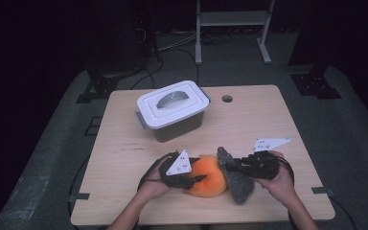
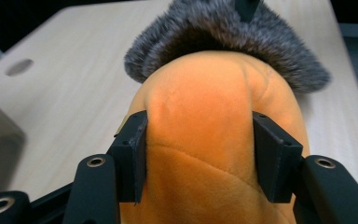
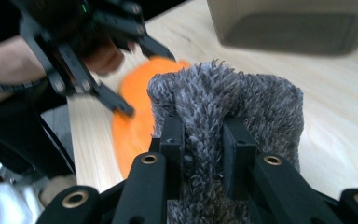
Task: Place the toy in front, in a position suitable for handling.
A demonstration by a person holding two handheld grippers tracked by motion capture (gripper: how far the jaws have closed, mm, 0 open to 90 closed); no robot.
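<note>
Dark room; pale wooden table [image 1: 124, 158] bears a lidded box [image 1: 172, 110].

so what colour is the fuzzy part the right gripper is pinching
Dark grey. The fuzzy part shows best in the right gripper view, pinched by the right gripper.

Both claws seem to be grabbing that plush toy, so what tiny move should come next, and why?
Probably lift it slightly off the table. The left gripper squeezes the orange plush body, the right gripper pinches its grey fuzzy part, and the lidded box waits behind.
</note>
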